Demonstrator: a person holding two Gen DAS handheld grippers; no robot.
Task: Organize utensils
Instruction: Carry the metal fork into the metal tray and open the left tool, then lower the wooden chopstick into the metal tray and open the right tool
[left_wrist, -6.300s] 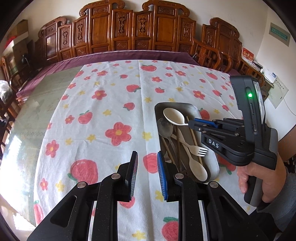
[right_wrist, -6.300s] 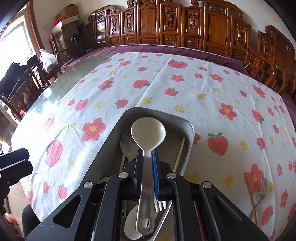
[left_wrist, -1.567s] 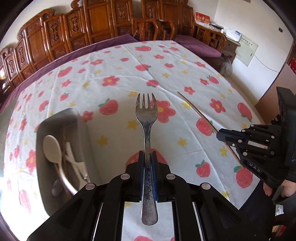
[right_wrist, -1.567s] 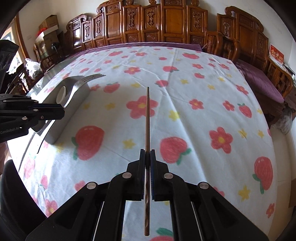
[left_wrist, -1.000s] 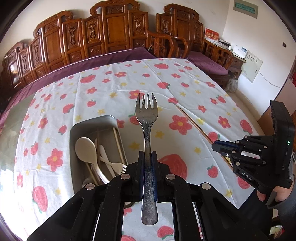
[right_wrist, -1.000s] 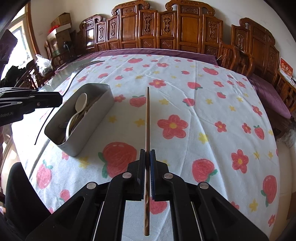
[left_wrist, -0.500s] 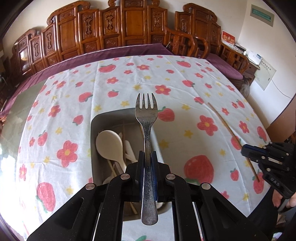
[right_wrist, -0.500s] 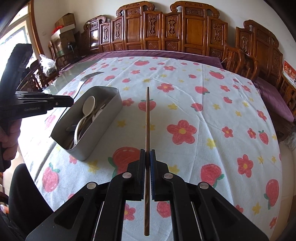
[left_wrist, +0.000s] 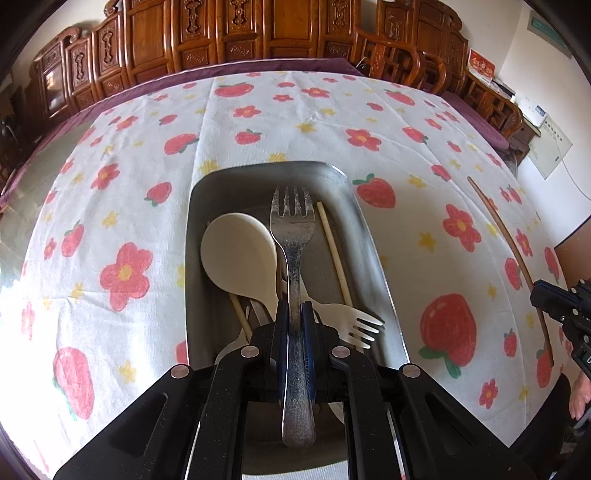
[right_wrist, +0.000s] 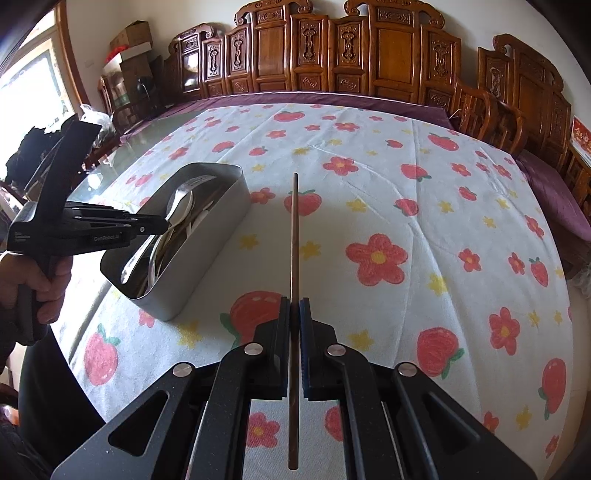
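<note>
Left gripper (left_wrist: 294, 325) clamps a metal fork (left_wrist: 291, 236) by its handle, tines forward, above the grey tray (left_wrist: 365, 236) holding a white spoon (left_wrist: 238, 254). Right gripper (right_wrist: 294, 321) pinches a brown chopstick (right_wrist: 294, 236); tray off to its left on the strawberry cloth (right_wrist: 406, 206).

Directly below the left gripper's fingers (left_wrist: 284, 339) the metal bin (left_wrist: 369, 236) is crowded: a cream spoon (left_wrist: 238, 254) fills its left side, a pale fork (left_wrist: 351, 319) and light chopsticks (left_wrist: 334, 251) lie to the right, leaving only a narrow bare strip along the right wall. Ahead of the right gripper's fingers (right_wrist: 283, 332) the flowered worktop (right_wrist: 424, 206) lies open; the bin and the left gripper (right_wrist: 162, 223) stand off to their left. Carved wooden chairs (right_wrist: 369, 59) line the far edge.
</note>
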